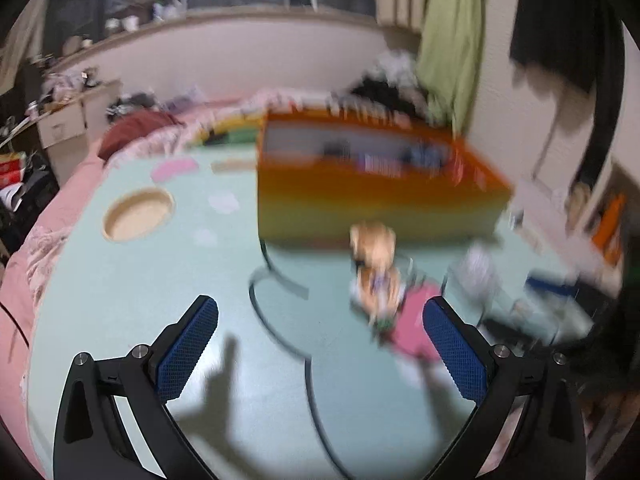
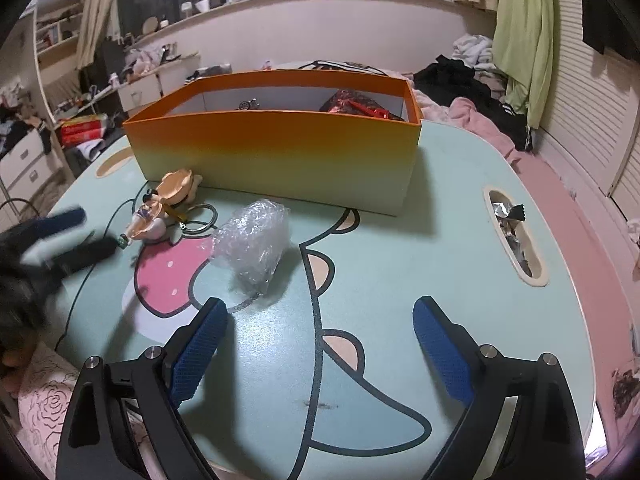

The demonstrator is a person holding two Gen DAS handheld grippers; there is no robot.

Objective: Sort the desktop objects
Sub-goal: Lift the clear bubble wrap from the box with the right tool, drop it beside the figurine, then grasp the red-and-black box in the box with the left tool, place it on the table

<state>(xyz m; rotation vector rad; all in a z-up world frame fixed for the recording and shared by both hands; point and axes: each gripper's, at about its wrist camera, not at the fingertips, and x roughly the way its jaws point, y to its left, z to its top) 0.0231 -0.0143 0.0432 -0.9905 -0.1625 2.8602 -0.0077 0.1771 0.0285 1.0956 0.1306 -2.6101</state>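
Both grippers, L [image 1: 320, 344] & R [image 2: 318, 344], tilted down over table [image 2: 400, 240], jaws wide apart, empty.

Motion blur smears the orange box [image 1: 380, 196] and its contents.

Smooth, faintly sheeny printed bench [image 2: 400, 280]. Orange box [image 2: 280, 152] looks like matt cardboard. Crinkly clear bubble wrap [image 2: 252, 244] catches the light, metal key rings [image 2: 200, 220] gleam, and the fingers [image 2: 200, 352] wear blue cross-hatched rubbery pads.
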